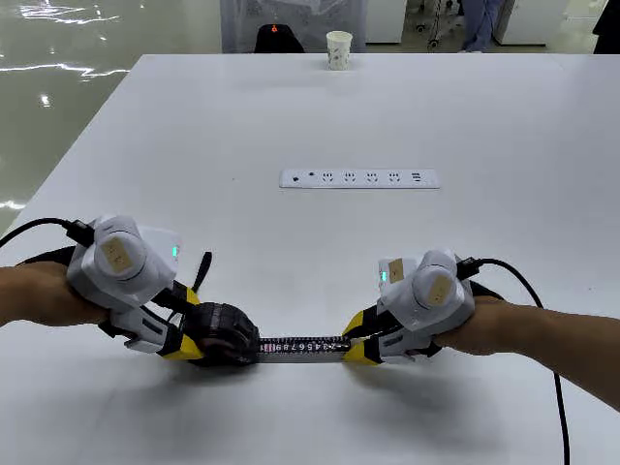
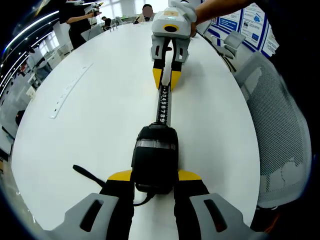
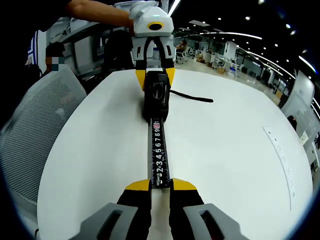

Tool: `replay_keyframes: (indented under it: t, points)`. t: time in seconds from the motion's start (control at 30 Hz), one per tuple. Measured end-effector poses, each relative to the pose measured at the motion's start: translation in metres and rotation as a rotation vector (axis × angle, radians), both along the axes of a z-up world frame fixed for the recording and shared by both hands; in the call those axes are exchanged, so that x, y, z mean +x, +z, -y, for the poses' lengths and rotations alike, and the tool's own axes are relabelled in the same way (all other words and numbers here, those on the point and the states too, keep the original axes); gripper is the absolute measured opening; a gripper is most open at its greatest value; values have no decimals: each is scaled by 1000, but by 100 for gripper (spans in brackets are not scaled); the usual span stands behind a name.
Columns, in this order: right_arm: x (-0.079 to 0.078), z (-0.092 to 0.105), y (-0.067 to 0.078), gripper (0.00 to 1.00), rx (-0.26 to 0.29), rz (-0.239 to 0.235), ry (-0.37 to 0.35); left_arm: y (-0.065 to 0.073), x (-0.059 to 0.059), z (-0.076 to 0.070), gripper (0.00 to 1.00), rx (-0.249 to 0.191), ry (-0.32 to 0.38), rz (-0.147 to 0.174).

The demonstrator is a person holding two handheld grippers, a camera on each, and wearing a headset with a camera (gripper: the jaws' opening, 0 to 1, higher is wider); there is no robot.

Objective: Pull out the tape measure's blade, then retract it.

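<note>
At the near edge of the white rectangular table (image 1: 387, 116), the black rounded tape measure case (image 1: 225, 334) lay on the surface, clamped by its sides between the yellow-tipped jaws of the left gripper (image 1: 189, 323). The narrow dark steel blade (image 1: 300, 346) ran out of the case in a short, straight length, low over the tabletop, to the right gripper (image 1: 356, 336), whose jaws were pinched narrow on the blade's free end. The two grippers faced each other, tips apart by the exposed length of blade. In the right gripper view, white numerals 2 3 4 5 6 7 8 9 read up the blade away from the jaws, followed by a red mark just before the case mouth; the red figure was too small to read. Lettering on the case face was too blurred to read. A thin black wrist strap (image 3: 192, 97) trailed from the case and lay flat on the table beside it. Farther back, mid-table, lay a long white power strip (image 1: 359, 178); its printing was illegible. A white paper cup (image 1: 339, 48) with a faint pattern stood upright at the far edge. A black cable (image 1: 542, 310) ran from the right gripper along the person's forearm. A grey mesh chair (image 2: 280, 125) stood just beside the table.
</note>
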State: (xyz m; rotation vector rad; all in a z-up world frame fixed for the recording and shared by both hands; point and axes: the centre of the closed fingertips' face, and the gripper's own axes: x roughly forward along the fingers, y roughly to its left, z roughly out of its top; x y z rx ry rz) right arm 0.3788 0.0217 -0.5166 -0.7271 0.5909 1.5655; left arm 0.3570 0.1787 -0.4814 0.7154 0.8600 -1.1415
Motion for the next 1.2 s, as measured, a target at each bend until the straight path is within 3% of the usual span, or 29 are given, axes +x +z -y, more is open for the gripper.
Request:
replay_keyframes:
  t: [1.2]
  points:
    - [8, 55, 0, 9, -33, 5, -44, 1, 1, 1, 24, 11, 3, -3]
